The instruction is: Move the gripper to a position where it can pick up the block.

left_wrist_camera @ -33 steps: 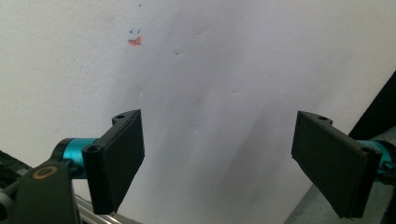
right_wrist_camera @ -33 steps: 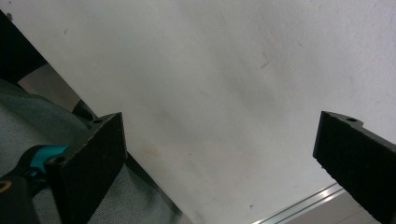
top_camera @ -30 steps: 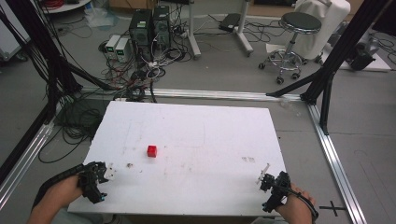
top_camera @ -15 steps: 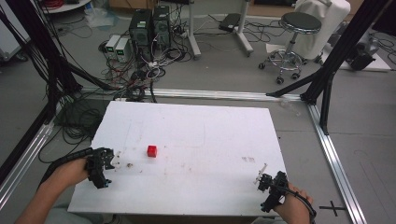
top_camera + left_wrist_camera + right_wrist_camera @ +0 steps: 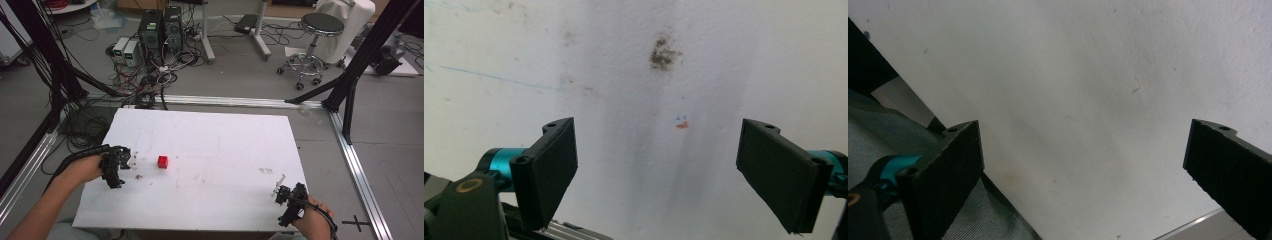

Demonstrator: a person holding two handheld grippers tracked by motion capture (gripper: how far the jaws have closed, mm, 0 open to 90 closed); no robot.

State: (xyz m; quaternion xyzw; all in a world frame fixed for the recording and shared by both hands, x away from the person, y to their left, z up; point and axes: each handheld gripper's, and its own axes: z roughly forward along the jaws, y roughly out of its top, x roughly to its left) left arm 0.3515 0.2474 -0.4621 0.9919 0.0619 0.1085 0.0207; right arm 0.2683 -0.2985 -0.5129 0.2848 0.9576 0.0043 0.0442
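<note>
The left tool (image 5: 131,161) has travelled up from the near left corner of the white surface (image 5: 220,145) over the last second and now sits well forward, just to the left of the red cube (image 5: 162,161), with its jaws spread wide and nothing between them. In the left gripper view the two black pads (image 5: 551,167) frame bare surface only, with a dark smudge (image 5: 663,52) ahead of them and a tiny red-and-blue mark (image 5: 682,122) between them; the cube itself lies off to the side of that view, so the tool points down at the surface rather than at the cube. The right tool (image 5: 278,186) has barely shifted and rests near the front right edge, its jaws likewise wide apart over plain white surface in the right gripper view, with a strip of grey-green cloth (image 5: 883,145) at the lower left. The cube stands alone, left of the middle of the surface, touched by neither tool. The left hand's advance suggests that the reach for the cube is under way; the tool probably needs to swing toward it before the jaws can straddle it.
</note>
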